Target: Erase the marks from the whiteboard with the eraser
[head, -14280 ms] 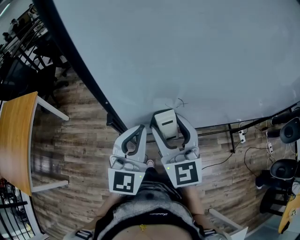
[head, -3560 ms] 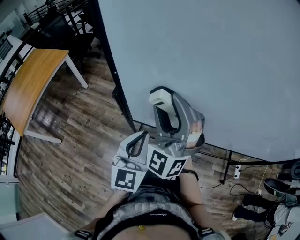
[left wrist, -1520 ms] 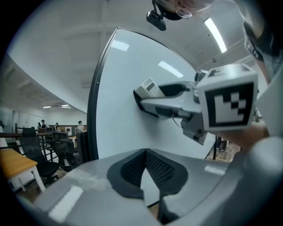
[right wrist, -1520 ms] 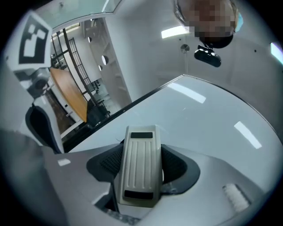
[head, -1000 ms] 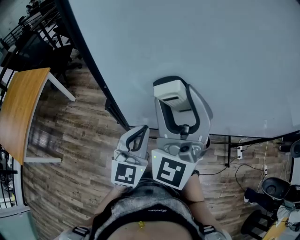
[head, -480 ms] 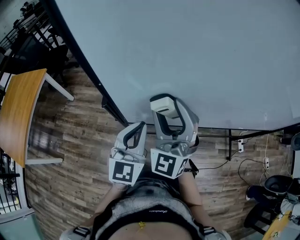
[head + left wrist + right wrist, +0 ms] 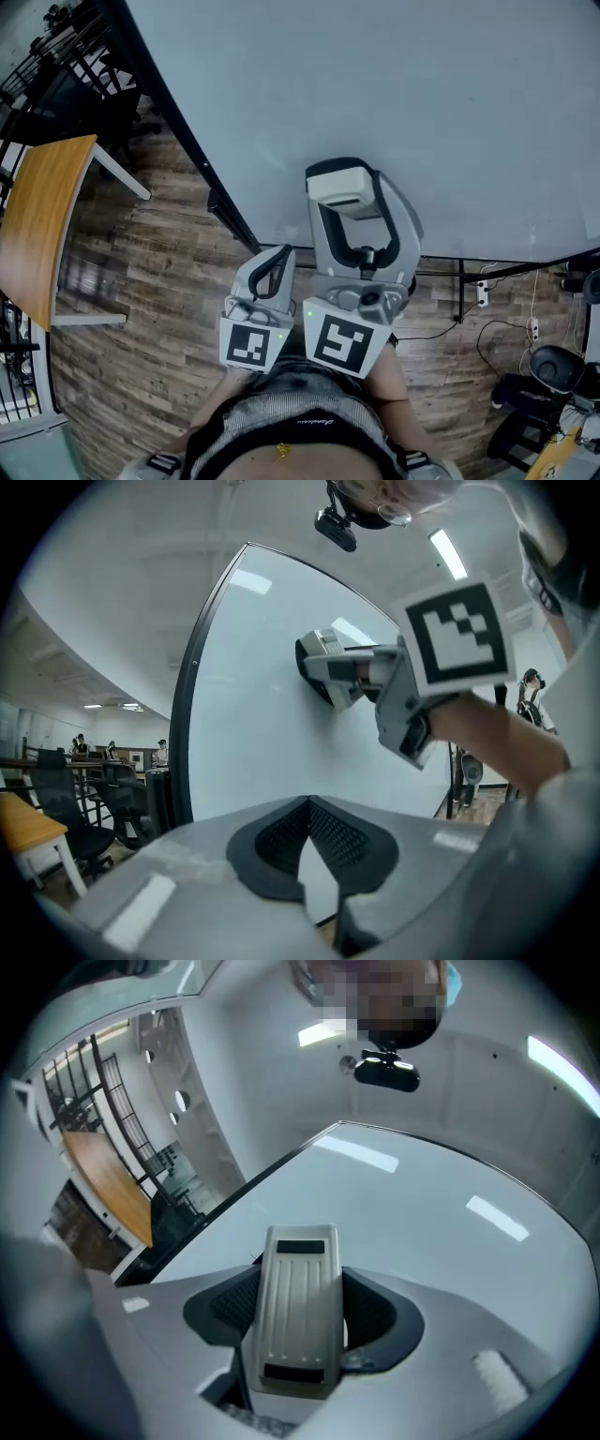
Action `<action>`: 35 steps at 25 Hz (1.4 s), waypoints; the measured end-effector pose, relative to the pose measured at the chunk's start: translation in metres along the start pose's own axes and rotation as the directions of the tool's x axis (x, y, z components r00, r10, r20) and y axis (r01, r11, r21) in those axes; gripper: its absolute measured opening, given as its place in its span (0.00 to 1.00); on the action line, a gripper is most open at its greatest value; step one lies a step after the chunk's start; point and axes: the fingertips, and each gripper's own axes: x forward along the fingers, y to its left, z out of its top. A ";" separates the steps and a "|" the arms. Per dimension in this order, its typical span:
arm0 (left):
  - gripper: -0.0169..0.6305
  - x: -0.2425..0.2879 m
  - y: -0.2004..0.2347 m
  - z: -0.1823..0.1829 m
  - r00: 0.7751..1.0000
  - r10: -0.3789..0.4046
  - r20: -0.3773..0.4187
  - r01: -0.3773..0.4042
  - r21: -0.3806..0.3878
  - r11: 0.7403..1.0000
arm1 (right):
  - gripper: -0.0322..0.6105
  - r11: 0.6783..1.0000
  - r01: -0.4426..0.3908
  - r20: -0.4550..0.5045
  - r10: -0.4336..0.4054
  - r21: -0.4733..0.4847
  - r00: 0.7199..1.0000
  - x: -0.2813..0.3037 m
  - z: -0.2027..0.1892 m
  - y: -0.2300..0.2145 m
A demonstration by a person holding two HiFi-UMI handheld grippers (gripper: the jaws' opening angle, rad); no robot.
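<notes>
The whiteboard (image 7: 422, 112) fills the upper part of the head view, and I see no marks on it. My right gripper (image 7: 345, 202) is shut on the white eraser (image 7: 339, 180), which rests flat against the board's lower area. In the right gripper view the ribbed eraser (image 7: 300, 1326) sits clamped between the dark pads, with the board (image 7: 422, 1213) beyond it. My left gripper (image 7: 277, 265) hangs below the board's bottom edge, shut and holding nothing. In the left gripper view its jaws (image 7: 307, 810) meet, and the eraser (image 7: 323, 663) is pressed to the board (image 7: 253, 696).
A wooden table (image 7: 37, 225) stands at the left over plank flooring. Black chairs (image 7: 56, 56) crowd the top left corner. The board's dark frame (image 7: 169, 112) runs down to a stand foot (image 7: 225, 211). A power strip and cables (image 7: 483, 291) lie on the floor at right.
Over the last half second my right gripper has slid the eraser up the board, after a downward stroke before that. The small scribble seen in the oldest frame no longer shows. The left gripper stays put.
</notes>
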 end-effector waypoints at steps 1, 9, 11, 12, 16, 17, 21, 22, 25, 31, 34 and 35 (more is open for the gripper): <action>0.03 0.000 0.001 0.000 1.000 0.002 -0.001 -0.002 -0.002 1.000 | 0.45 0.999 0.015 0.007 -0.016 0.032 1.000 0.005 0.006 -0.009; 0.03 0.003 -0.001 -0.003 1.000 0.005 -0.008 -0.005 -0.007 1.000 | 0.45 1.000 -0.022 -0.084 0.023 0.014 0.996 0.002 -0.033 0.017; 0.03 0.004 -0.002 -0.005 1.000 0.001 -0.012 -0.001 -0.004 1.000 | 0.45 0.999 -0.053 -0.110 0.052 -0.005 0.993 -0.006 -0.050 0.031; 0.03 0.004 -0.003 -0.006 1.000 -0.001 -0.015 0.001 -0.003 1.000 | 0.45 0.997 -0.069 -0.121 0.065 -0.029 0.990 -0.010 -0.058 0.038; 0.03 0.008 -0.007 -0.009 0.999 -0.012 -0.031 0.012 -0.002 1.000 | 0.45 0.988 -0.129 -0.163 0.113 -0.088 0.980 -0.020 -0.082 0.058; 0.03 0.009 -0.008 -0.009 0.999 -0.016 -0.033 0.016 0.000 1.000 | 0.45 0.987 -0.137 -0.167 0.120 -0.090 0.979 -0.022 -0.084 0.060; 0.03 0.012 -0.017 -0.008 0.999 -0.036 -0.034 0.036 0.006 0.999 | 0.46 0.986 -0.150 -0.194 0.133 -0.073 0.972 -0.021 -0.082 0.052; 0.03 0.013 -0.019 -0.007 0.999 -0.040 -0.034 0.040 0.006 0.999 | 0.46 0.990 -0.125 -0.192 0.110 -0.066 0.975 -0.021 -0.078 0.043; 0.03 0.015 -0.022 -0.006 0.998 -0.046 -0.035 0.046 0.012 0.999 | 0.46 0.998 -0.001 -0.147 -0.009 -0.069 0.989 -0.017 -0.059 -0.008; 0.03 0.018 -0.024 -0.008 0.998 -0.041 -0.041 0.041 0.002 0.999 | 0.46 0.989 0.131 -0.112 -0.123 0.066 0.986 -0.029 -0.060 -0.064; 0.03 0.016 -0.024 -0.010 0.998 -0.033 -0.047 0.034 0.004 0.999 | 0.46 0.988 0.111 -0.135 -0.097 0.106 0.986 -0.020 -0.053 -0.045; 0.03 0.015 -0.022 -0.010 0.998 -0.030 -0.049 0.030 0.003 1.000 | 0.46 0.989 0.087 -0.138 -0.070 0.120 0.988 -0.018 -0.052 -0.033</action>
